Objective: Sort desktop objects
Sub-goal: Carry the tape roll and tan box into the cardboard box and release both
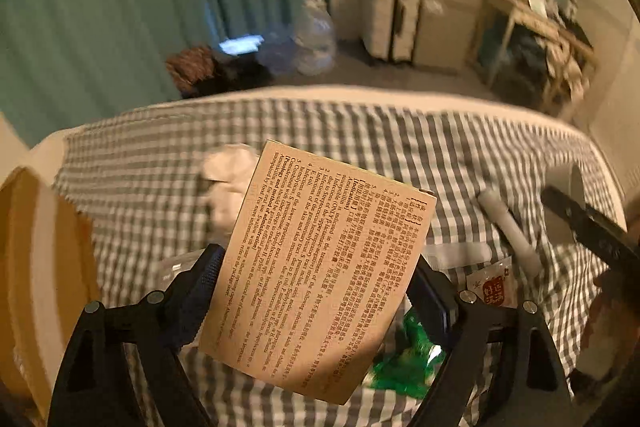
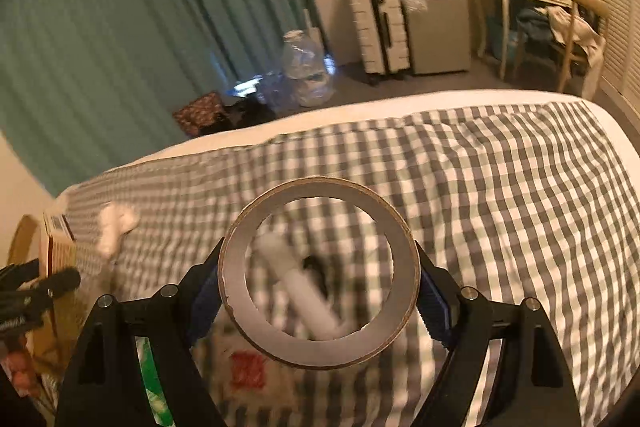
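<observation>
Left wrist view: the left gripper [image 1: 316, 283] has its jaws clenched on a tan medicine box [image 1: 320, 267], printed side up and tilted, lifted clear of the gingham bedspread [image 1: 460, 155]. Behind the box at about 11 o'clock lies a crumpled white tissue [image 1: 228, 183]. At 3 o'clock a white tube [image 1: 508, 227] lies aslant on the cloth, and just below it sits a small sachet with a red label [image 1: 494, 287]. A green wrapper [image 1: 408, 363] shows under the box at 5 o'clock, partly hidden by the right jaw. A round yellow-brown container [image 1: 36, 267] fills the 9 o'clock edge, and the other gripper's black finger intrudes at 3 o'clock.

In the right wrist view, the right gripper [image 2: 320, 287] grasps a roll of tape [image 2: 320, 357] across its width, held above the bedspread. Through its ring the white tube is visible, blurred. The tissue lies at 10 o'clock, near the box in the left gripper at the 9 o'clock edge. Beyond the bed stand a teal curtain [image 2: 100, 47], a white suitcase [image 2: 378, 27] and a grey cabinet [image 2: 436, 11].
</observation>
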The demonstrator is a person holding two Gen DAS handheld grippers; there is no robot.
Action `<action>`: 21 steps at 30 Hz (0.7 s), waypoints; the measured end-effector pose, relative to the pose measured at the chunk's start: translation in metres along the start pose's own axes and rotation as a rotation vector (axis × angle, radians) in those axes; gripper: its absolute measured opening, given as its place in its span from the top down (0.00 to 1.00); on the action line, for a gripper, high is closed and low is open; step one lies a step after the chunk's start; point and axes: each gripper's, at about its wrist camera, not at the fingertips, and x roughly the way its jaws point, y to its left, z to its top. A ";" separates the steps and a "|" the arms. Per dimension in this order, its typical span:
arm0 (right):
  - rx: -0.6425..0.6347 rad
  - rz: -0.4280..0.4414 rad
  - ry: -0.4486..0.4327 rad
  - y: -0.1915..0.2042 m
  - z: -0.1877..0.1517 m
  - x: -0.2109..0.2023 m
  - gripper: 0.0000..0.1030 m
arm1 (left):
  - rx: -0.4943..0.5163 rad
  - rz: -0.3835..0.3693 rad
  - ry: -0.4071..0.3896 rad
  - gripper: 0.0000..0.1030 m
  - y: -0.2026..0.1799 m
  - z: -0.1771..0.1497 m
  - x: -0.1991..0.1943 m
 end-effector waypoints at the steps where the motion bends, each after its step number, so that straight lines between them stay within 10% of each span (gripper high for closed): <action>1: -0.015 0.008 -0.003 0.005 -0.001 -0.006 0.20 | -0.011 0.005 -0.004 0.14 0.006 -0.002 -0.009; 21: -0.355 0.070 -0.096 0.147 -0.056 -0.132 0.20 | -0.250 0.112 -0.206 0.14 0.096 -0.066 -0.138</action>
